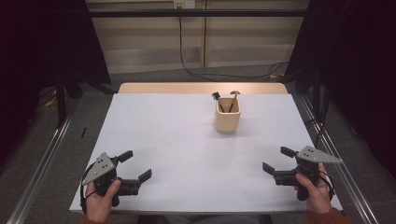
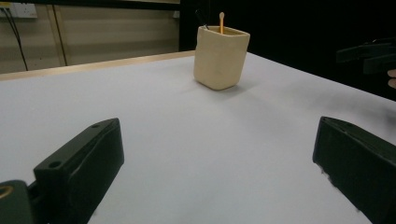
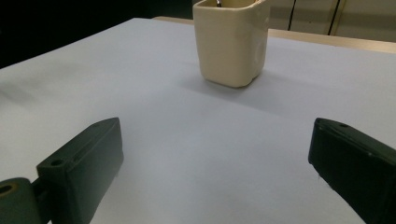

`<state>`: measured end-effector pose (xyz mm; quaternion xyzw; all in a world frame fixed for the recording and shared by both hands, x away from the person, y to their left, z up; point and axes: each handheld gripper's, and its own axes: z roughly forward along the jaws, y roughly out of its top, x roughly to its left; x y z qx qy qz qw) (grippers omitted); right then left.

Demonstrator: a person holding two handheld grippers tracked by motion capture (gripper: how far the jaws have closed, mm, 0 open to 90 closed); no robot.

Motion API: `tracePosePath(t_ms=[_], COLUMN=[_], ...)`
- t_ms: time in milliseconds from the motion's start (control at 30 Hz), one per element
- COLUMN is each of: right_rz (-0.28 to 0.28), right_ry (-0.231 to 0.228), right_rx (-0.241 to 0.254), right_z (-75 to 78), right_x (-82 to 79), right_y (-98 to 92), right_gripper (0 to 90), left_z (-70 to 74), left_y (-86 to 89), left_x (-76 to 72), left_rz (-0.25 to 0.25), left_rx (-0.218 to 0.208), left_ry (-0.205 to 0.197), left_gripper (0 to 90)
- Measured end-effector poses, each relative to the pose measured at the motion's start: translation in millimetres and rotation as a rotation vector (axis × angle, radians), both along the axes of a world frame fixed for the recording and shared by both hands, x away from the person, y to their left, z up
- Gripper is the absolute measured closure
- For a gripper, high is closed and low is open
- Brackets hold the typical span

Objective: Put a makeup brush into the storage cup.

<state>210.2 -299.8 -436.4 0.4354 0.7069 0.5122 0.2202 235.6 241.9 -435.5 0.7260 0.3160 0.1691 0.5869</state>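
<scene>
Both the left gripper [image 1: 138,165] and the right gripper [image 1: 275,160] rest near the table's front edge with jaws wide and empty, so the work appears to be at its starting step. The cream cup [image 1: 227,114] holding two utensils [image 1: 225,101] stands upright toward the far side, well apart from both; the next move likely calls for a forward reach. The white table [image 1: 187,154] stands in a dim room with a grey floor [image 1: 154,74].

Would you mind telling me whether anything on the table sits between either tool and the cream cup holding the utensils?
Nothing visible does. Bare white table lies between the left tool and the cream cup, and likewise between the right tool and the cup. Both tools are open and rest near the table's near edge.
</scene>
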Motion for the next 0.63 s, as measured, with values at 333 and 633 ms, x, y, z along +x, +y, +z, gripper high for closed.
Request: tracePosePath(t_ms=[333,633], right_rz=[-0.006,0.016], right_ry=[-0.003,0.006], right_rx=[-0.003,0.002], right_z=[-1.5,-1.8], right_x=[-8.9,-4.6], right_y=[-3.2,-1.7], right_gripper=[2.2,2.5], left_z=[0.6,-0.7], left_y=[6.7,5.3], left_x=[-6.7,-4.1], left_rz=[0.021,0.019], left_rx=[-0.002,0.0], left_ry=[-0.006,0.003], left_gripper=[2.0,2.0])
